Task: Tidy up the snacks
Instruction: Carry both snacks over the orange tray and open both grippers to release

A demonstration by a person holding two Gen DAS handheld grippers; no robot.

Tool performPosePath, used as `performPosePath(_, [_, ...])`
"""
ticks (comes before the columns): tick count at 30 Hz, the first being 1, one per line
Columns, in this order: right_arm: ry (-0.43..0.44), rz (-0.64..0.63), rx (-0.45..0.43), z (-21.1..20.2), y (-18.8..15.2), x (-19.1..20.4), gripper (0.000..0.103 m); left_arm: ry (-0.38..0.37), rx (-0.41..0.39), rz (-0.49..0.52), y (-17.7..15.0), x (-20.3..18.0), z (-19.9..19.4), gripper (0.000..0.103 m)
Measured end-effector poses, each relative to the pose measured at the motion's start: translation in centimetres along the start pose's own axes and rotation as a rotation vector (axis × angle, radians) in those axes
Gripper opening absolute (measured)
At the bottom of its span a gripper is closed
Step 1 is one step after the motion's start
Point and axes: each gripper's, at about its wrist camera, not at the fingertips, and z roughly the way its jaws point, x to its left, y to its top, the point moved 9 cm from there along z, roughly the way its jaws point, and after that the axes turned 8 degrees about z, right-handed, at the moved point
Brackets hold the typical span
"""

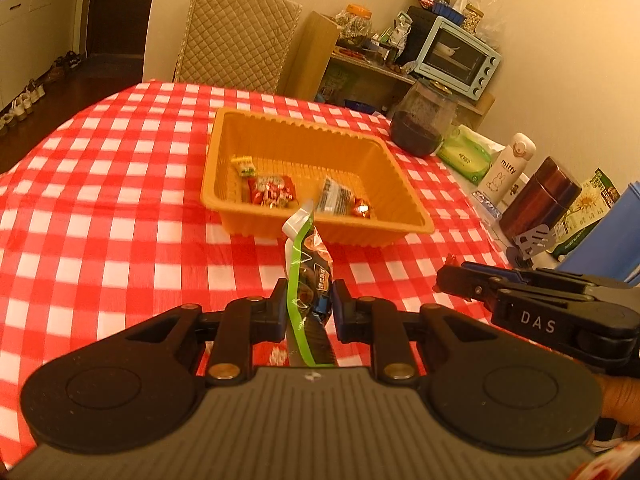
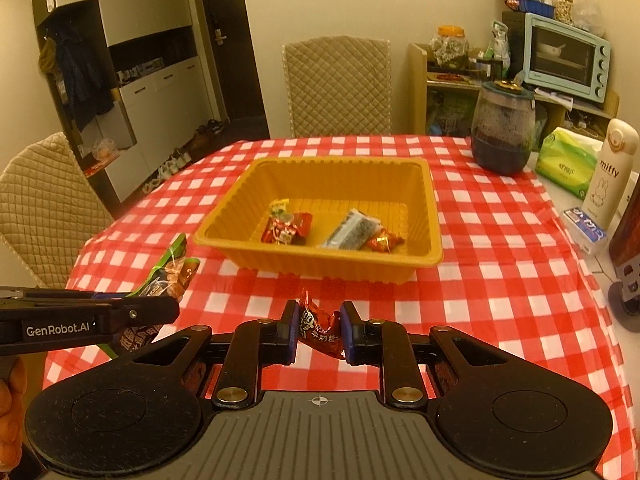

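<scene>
A: What does the left gripper (image 1: 309,308) have?

B: Its two fingers are closed on a green-edged snack packet (image 1: 306,276), which stands up between them in the lower middle of the left wrist view. The packet's top points toward the orange tray (image 1: 394,168), just short of its near wall.

A: And the right gripper (image 2: 319,334)?

B: It is clamped on a small red snack packet (image 2: 320,330), crumpled between the blue pads, low in the centre of the right wrist view. It sits over the red checked tablecloth (image 2: 500,280), in front of the tray.

A: What lies in the tray?

B: Near its front wall: a little yellow-green sweet (image 2: 279,209), a red packet (image 2: 286,232) beside it, a silvery dark wrapper (image 2: 352,234) and a small red-gold sweet (image 2: 384,242) touching that wrapper (all seen in both views).

A: Anything else on the table?

B: At the right of the frame, a dark glass jar (image 2: 502,132), a green tissue pack (image 2: 566,162) and a white bottle (image 2: 608,172) marked "miffy". A quilted chair (image 2: 338,86) stands behind the table.
</scene>
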Motion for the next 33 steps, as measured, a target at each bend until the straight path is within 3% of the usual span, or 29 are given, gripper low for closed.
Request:
performPosePath(16, [-0.009,-0.028,-0.027,4.1,5.8,-1.0,0.022,-0.011,-0.019,0.005,6.0,1.5,4.3,0.019])
performPosePath(33, [-0.011,0.02,-0.01,9.7,9.7,-2.3,0.022,-0.018,-0.006,-0.03,9.7,4.3,10.5,0.019])
